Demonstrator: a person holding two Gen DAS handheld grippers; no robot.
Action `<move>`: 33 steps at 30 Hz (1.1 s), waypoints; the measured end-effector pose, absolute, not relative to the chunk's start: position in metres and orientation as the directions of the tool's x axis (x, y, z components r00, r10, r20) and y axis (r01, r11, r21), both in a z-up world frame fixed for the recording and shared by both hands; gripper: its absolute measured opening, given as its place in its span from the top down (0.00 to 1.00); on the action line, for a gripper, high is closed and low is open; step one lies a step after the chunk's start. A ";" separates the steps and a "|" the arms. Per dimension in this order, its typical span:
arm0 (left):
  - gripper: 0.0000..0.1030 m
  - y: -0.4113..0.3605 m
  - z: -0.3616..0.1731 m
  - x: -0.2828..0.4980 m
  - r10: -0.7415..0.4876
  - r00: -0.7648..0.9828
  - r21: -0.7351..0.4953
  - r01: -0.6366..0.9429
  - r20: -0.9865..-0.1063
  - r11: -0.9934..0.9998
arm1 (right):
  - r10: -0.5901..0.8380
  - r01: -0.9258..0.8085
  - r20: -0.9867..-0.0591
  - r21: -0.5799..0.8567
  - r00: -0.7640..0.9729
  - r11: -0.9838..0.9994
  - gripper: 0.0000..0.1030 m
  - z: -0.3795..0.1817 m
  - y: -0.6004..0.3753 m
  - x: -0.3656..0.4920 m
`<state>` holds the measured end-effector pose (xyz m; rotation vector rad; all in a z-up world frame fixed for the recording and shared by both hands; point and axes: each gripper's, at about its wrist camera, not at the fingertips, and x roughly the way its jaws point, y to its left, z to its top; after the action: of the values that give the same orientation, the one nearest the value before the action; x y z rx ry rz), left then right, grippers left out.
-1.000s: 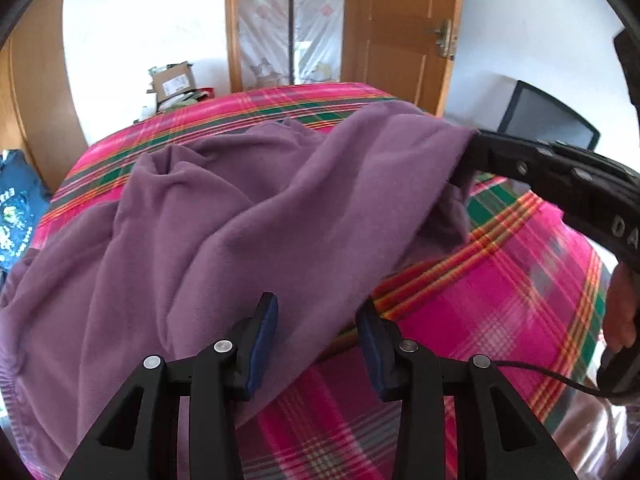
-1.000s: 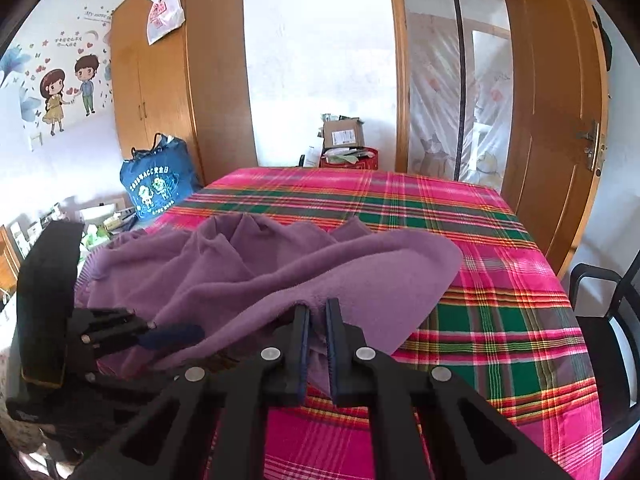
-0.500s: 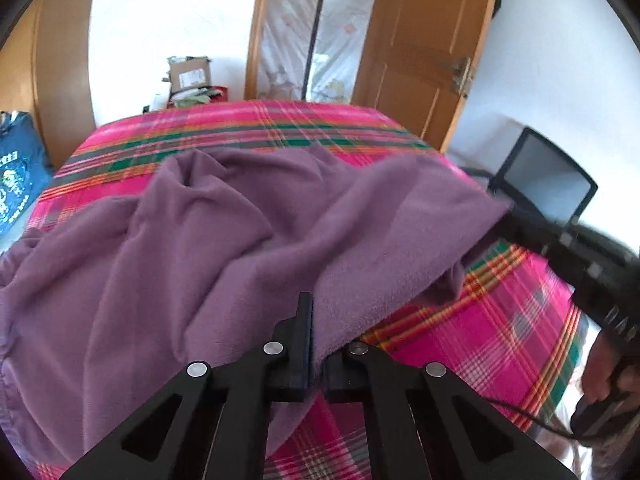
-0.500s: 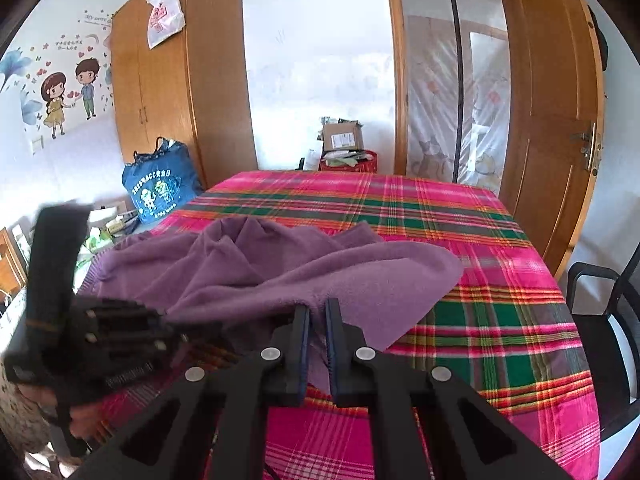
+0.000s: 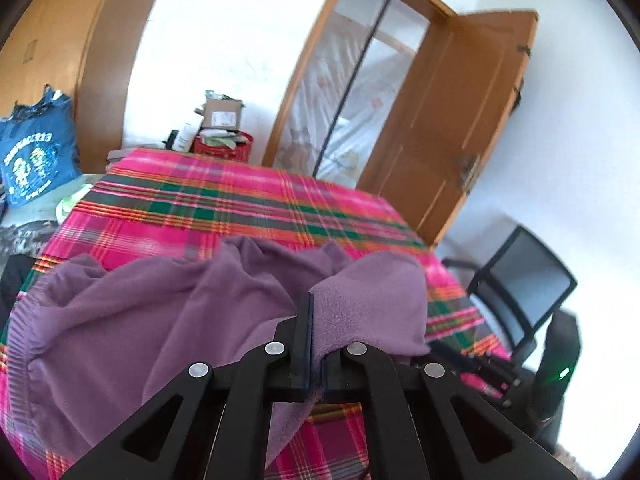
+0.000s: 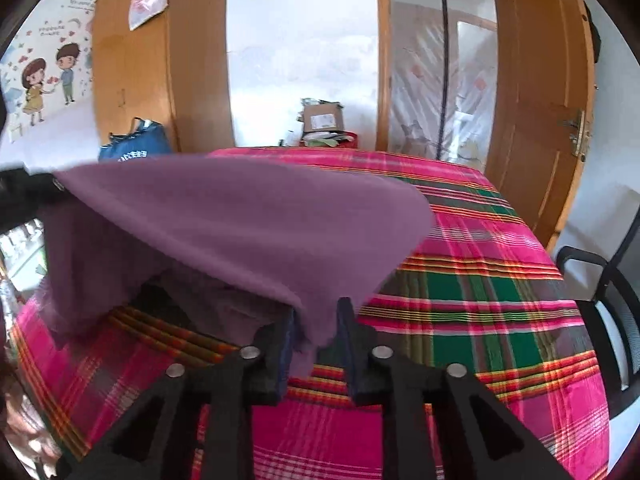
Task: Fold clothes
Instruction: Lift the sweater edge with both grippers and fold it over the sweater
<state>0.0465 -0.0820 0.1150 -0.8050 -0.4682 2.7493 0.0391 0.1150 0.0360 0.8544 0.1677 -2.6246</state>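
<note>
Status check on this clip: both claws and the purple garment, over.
Left claw shut on purple fleece garment, edge lifted. Right claw opening, a fold of cloth hanging between its fingers. Rest of garment draped on plaid bedspread. Nothing in the way.

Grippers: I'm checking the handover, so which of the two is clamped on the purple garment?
The left gripper: its fingers are pressed together on the purple garment. The right gripper is opening, with cloth hanging loose in the gap.
</note>
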 end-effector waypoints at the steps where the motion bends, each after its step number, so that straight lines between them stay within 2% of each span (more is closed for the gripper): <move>1: 0.97 -0.085 0.118 0.048 0.312 -0.824 -0.373 -0.134 -0.473 -0.918 | -0.314 0.383 -0.585 0.006 -0.748 -0.924 0.74 0.035 0.116 0.038; 6: 0.97 -0.099 0.129 0.058 0.297 -0.850 -0.397 -0.115 -0.435 -0.911 | -0.306 0.372 -0.554 -0.007 -0.774 -0.928 0.62 0.037 0.114 0.037; 13: 0.97 -0.116 0.144 0.073 0.266 -0.885 -0.404 -0.099 -0.383 -0.910 | -0.345 0.410 -0.529 -0.006 -0.775 -0.912 0.62 0.047 0.086 0.028; 17: 0.97 -0.139 0.153 0.084 0.207 -0.917 -0.421 -0.048 -0.342 -0.906 | -0.377 0.446 -0.551 0.009 -0.744 -0.895 0.62 0.043 0.070 0.022; 22: 0.97 -0.163 0.149 0.085 0.157 -0.922 -0.450 0.021 -0.355 -0.893 | -0.411 0.456 -0.555 0.063 -0.723 -0.888 0.62 0.040 0.064 0.018; 27: 0.97 -0.185 0.146 0.091 0.093 -0.933 -0.458 0.083 -0.348 -0.885 | -0.406 0.439 -0.574 0.088 -0.712 -0.894 0.62 0.037 0.060 0.013; 33: 0.97 -0.212 0.134 0.092 0.041 -0.924 -0.492 0.165 -0.381 -0.855 | -0.368 0.405 -0.610 0.083 -0.701 -0.910 0.62 0.031 0.059 0.009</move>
<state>0.0924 -0.2119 0.1336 -0.6175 -0.8581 3.0276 0.0087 0.0594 0.0307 0.9023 0.0796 -2.5634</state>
